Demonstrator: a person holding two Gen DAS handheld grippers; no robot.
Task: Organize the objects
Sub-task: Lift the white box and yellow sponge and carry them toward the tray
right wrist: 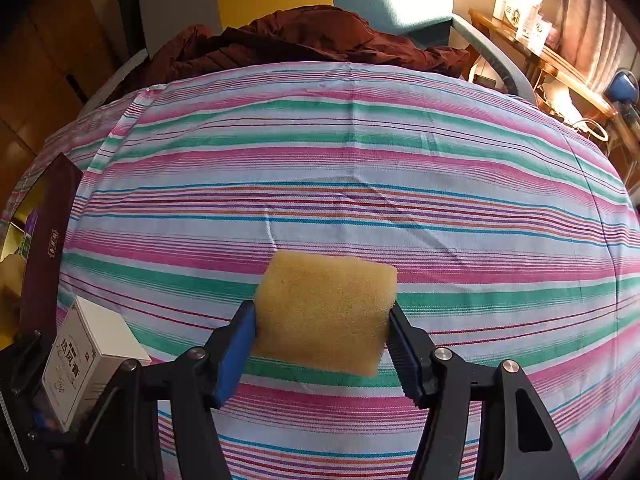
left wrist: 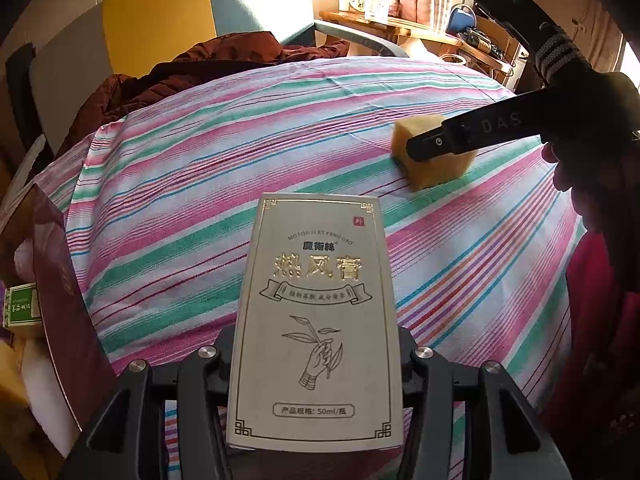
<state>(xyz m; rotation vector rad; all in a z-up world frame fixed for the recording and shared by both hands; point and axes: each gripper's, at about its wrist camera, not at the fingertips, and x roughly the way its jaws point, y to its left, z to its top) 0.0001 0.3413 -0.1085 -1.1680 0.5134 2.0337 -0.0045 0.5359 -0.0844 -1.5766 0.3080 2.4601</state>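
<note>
Surface: a tabletop (right wrist: 360, 152) under a cloth striped in pink, green, blue and white.
Left gripper (left wrist: 314, 364): its fingers are closed against the two sides of a tall pale grey cardboard carton with gold lettering and a line drawing of a hand holding a sprig (left wrist: 316, 320). The carton is held upright at 6 o'clock in the left wrist view.
Right gripper (right wrist: 322, 344): its blue-padded fingers (right wrist: 236, 348) pinch a yellow-tan foam sponge block (right wrist: 324, 308) from both sides, at 6 o'clock in the right wrist view, just over the cloth.
Sponge from the left view: at 2 o'clock, with the right gripper's black fingers across it.
Container: an open dark maroon box (left wrist: 68, 300) at 8 o'clock at the cloth's edge. Inside shows a small green and white packet (left wrist: 22, 304); the other contents are too dim to name.
Background: a dark red quilted jacket (right wrist: 304, 40) at 12 o'clock, and a wooden shelf with white packages (right wrist: 524, 8) at 2 o'clock.
</note>
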